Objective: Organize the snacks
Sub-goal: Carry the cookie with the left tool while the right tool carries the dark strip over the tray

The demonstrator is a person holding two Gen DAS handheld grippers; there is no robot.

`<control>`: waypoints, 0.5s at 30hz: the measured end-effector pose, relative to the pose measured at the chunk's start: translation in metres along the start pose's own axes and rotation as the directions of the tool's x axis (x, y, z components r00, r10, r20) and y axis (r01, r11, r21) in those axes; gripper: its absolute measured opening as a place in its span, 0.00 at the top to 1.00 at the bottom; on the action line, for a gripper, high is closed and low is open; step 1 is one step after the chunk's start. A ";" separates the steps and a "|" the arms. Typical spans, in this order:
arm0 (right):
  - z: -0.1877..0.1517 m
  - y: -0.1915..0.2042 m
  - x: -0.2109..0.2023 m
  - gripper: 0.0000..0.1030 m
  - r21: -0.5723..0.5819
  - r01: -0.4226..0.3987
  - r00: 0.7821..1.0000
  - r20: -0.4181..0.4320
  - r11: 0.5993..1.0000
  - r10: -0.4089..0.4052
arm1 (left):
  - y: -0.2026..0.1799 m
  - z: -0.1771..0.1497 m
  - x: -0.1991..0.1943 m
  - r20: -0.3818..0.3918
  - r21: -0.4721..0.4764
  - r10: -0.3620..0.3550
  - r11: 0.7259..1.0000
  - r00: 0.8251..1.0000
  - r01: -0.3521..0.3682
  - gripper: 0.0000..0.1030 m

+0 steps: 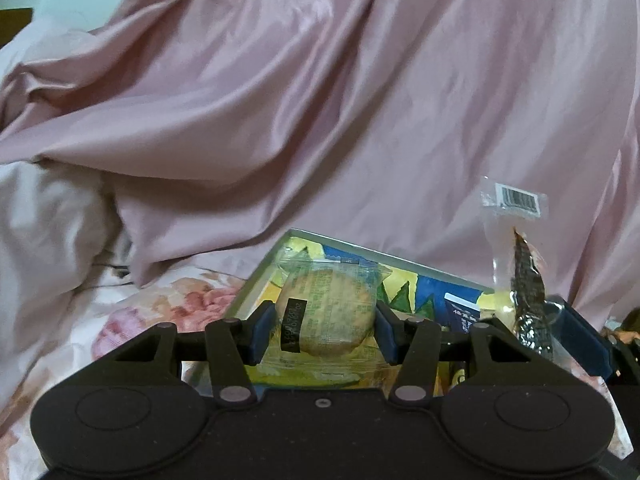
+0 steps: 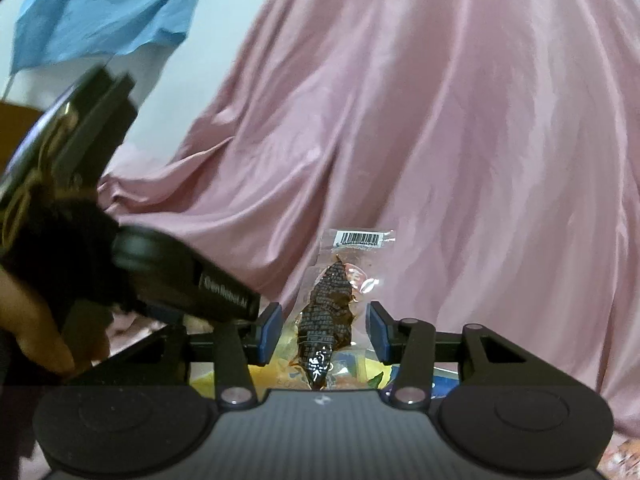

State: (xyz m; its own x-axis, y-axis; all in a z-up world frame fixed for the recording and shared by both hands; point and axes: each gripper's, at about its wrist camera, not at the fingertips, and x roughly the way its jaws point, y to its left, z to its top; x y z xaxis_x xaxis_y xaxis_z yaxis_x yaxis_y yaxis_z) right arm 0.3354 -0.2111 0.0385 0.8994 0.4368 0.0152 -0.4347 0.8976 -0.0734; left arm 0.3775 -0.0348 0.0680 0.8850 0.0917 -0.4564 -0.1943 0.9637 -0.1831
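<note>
My left gripper (image 1: 326, 330) is shut on a round biscuit in a clear wrapper (image 1: 326, 318), held just above a box with a yellow and blue printed inside (image 1: 400, 280). In the right wrist view my right gripper (image 2: 326, 334) stands with its blue pads either side of a clear packet holding a dark brown snack (image 2: 328, 316), barcode at the top. A gap shows on both sides of the packet, which stands upright over the box (image 2: 360, 368). This packet also shows in the left wrist view (image 1: 524, 280), right of the biscuit.
A large pink satin quilt (image 1: 360, 100) rises behind the box. A floral bedsheet (image 1: 160, 312) lies to the left. A blue cloth (image 2: 100, 12) hangs at the top left. The left gripper's body (image 2: 180, 276) and a hand (image 2: 36, 320) are close on the right gripper's left.
</note>
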 end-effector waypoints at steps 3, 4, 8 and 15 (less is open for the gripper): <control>-0.004 -0.012 0.015 0.51 0.049 -0.005 1.000 -0.029 0.999 0.006 | -0.004 0.000 0.014 -0.015 0.028 -0.001 1.000 1.000 0.001 0.48; -0.007 -0.016 0.019 0.51 0.067 -0.005 0.999 -0.042 0.998 0.008 | -0.004 0.000 0.018 -0.022 0.028 0.002 1.000 1.000 -0.001 0.48; -0.016 -0.029 0.030 0.51 0.133 -0.003 0.996 -0.089 0.991 0.016 | 0.003 -0.005 0.031 -0.052 -0.018 0.009 1.000 0.999 -0.010 0.48; -0.021 -0.036 0.042 0.51 0.175 -0.018 0.990 -0.132 0.984 0.041 | 0.015 -0.011 0.040 -0.096 -0.087 0.009 0.996 0.995 -0.017 0.48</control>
State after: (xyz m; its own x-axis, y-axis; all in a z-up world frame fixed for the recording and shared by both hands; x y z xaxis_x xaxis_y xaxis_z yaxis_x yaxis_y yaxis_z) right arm 0.3899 -0.2260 0.0209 0.8789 0.4619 -0.1192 -0.4519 0.8862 0.1023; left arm 0.4053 -0.0198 0.0379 0.8385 0.0758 -0.5396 -0.2458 0.9364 -0.2505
